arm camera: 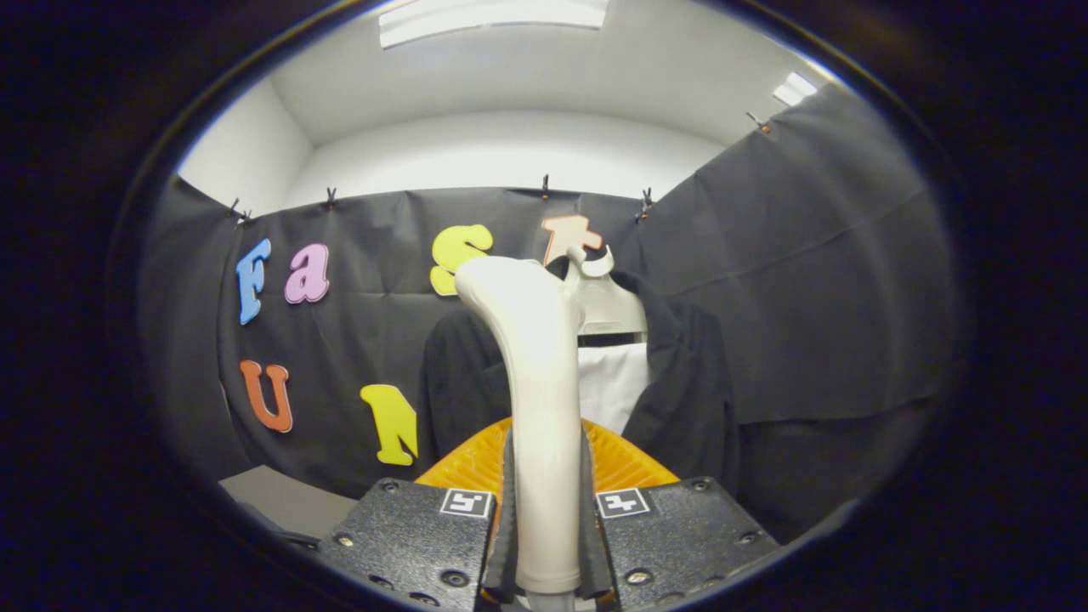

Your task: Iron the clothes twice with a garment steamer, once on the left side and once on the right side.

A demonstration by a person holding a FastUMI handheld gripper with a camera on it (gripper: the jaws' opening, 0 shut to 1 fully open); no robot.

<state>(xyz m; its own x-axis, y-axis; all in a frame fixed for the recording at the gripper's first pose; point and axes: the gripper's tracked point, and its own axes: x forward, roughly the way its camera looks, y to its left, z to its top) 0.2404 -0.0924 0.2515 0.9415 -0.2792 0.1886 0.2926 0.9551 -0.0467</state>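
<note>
In the gripper view, the hand-held gripper [546, 510] is closed on the garment steamer [535, 374]: both fingers press against the sides of its pale handle, which stands upright between them and rises well above them. The handle widens toward the top and bends over to the left, ending in a rounded head. Behind the handle, just past the fingertips, the steamer's orange ribbed part [625, 459] spreads out to both sides.

Beyond the steamer hangs the clothing: a dark jacket [688, 382] over a white shirt [612, 382], both on a pale hanger [608, 310] whose hook sits just right of the steamer's head. The jacket is open at the front, so the shirt shows as a narrow strip between the two dark front edges. The steamer handle covers the middle of the garment; the jacket's left front shows as a dark panel to the left of the handle, the right front and shoulder to the right of it. Whether the steamer touches the cloth cannot be told.

The booth's black cloth wall [833, 280] closes in behind and on the right, with the jacket's right edge close against it. To the left of the jacket there is more open room, and low on that side a pale tabletop [280, 497] edge shows beside the left finger.
</note>
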